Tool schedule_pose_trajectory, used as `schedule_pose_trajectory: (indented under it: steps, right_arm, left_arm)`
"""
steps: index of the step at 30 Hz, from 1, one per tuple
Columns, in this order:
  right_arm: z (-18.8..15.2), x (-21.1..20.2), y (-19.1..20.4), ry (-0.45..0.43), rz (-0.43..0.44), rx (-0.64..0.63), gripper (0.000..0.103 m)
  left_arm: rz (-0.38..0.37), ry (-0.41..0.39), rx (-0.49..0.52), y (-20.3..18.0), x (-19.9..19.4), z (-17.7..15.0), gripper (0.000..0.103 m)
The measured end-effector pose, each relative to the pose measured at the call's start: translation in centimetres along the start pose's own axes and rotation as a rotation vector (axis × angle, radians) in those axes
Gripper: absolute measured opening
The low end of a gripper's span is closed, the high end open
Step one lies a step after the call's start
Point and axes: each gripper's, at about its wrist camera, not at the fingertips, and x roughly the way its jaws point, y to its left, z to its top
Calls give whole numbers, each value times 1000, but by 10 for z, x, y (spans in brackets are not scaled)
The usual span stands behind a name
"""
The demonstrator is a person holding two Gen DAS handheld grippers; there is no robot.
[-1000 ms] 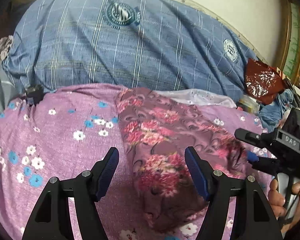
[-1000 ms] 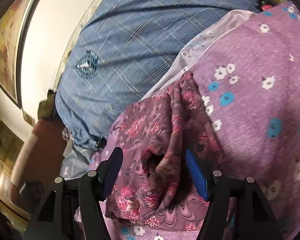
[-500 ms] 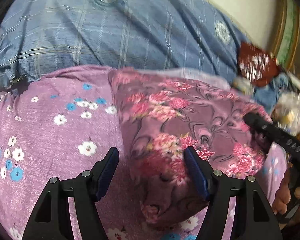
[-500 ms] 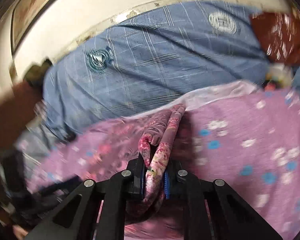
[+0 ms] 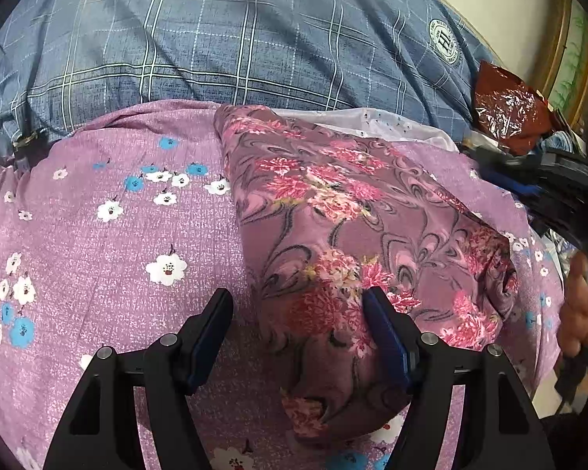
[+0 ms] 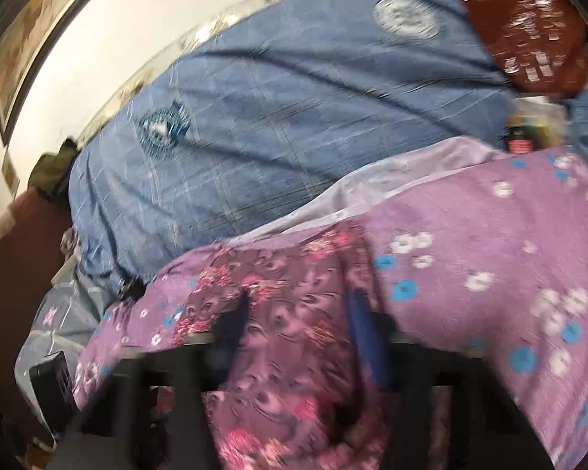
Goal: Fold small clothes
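Note:
A small mauve garment with pink flowers (image 5: 345,211) lies folded on a purple flowered sheet (image 5: 117,235). My left gripper (image 5: 298,329) is open and empty, its fingers straddling the garment's near left edge. In the blurred right wrist view the same garment (image 6: 286,313) lies between and under the fingers of my right gripper (image 6: 298,325), which stands open and holds nothing. The right gripper also shows at the right edge of the left wrist view (image 5: 548,184), off the garment's right side.
A blue checked quilt (image 5: 235,39) is piled behind the sheet. A white cloth (image 5: 392,125) pokes out under the garment's far edge. A dark red foil bag (image 5: 505,105) and clutter lie at the far right. A black device (image 6: 53,387) sits at the left.
My right gripper was shut on the garment's right edge half a second ago; it has let go, opened and the garment now lies flat. My left gripper stayed open and moved closer.

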Motion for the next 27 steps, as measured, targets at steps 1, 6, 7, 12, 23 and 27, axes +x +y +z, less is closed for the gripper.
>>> schedule_pose_trajectory:
  steps: [1,6,7,12,23,27]
  right_arm:
    - [5,14,2,46,3,11,6]
    - [23,82,12,233,-47,8,8]
    - [26,100,12,290,-64,8,10]
    - [42,156,-7,349,-167,35,0]
    - [29,209,104,513,160,-178,9]
    - [30,240,89,507,129,-140,0]
  left_arm:
    - [-1,1,-4,0,0,-1,70]
    - [12,-8,25,-3,-1,-3,70]
    - [16,-10,35,-3,-2,-4,70]
    - [17,0,59,-6,-5,-8,70]
    - [-1,15,83,-5,-9,-10,70]
    - [3,13,94,-6,-8,-11,70]
